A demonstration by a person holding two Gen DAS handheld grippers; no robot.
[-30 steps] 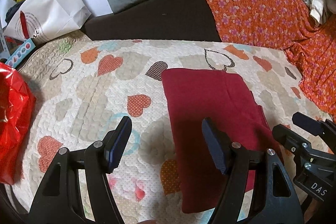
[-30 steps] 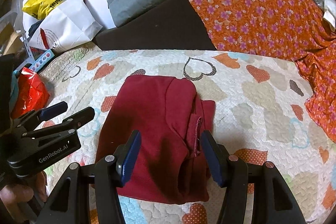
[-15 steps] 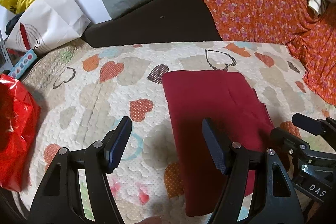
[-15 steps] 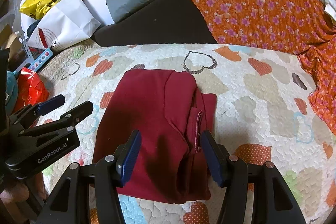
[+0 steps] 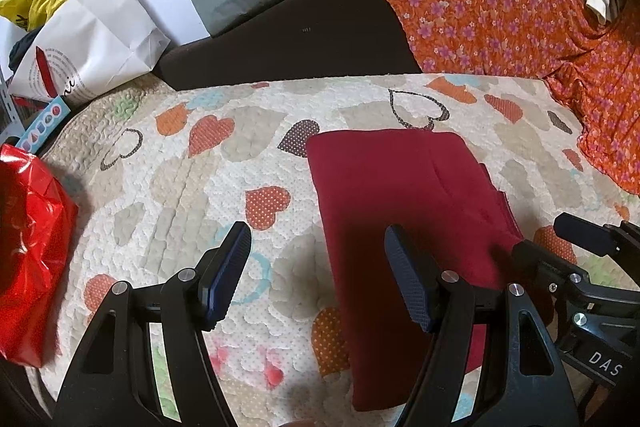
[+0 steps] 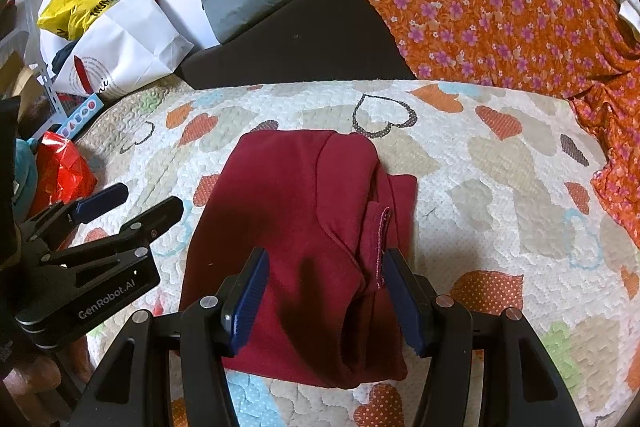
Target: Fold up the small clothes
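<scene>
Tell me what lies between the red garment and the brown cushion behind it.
Only bare heart-print quilt separates the red garment from the brown cushion; nothing else lies on that strip. Both wrist views show it, the right one most squarely.

Dark red garment [image 6: 296, 227]: soft matt knit cloth, a stitched hem showing. The quilt [image 5: 192, 187] under it is puckered, bumpy cotton with printed hearts. Red bag [image 5: 28, 251] gleams, crinkly plastic. White bag [image 5: 96, 39]: creased matt paper. Left gripper [image 5: 318, 273]: matt black plastic, dimpled blue pads, shiny metal screws.
</scene>
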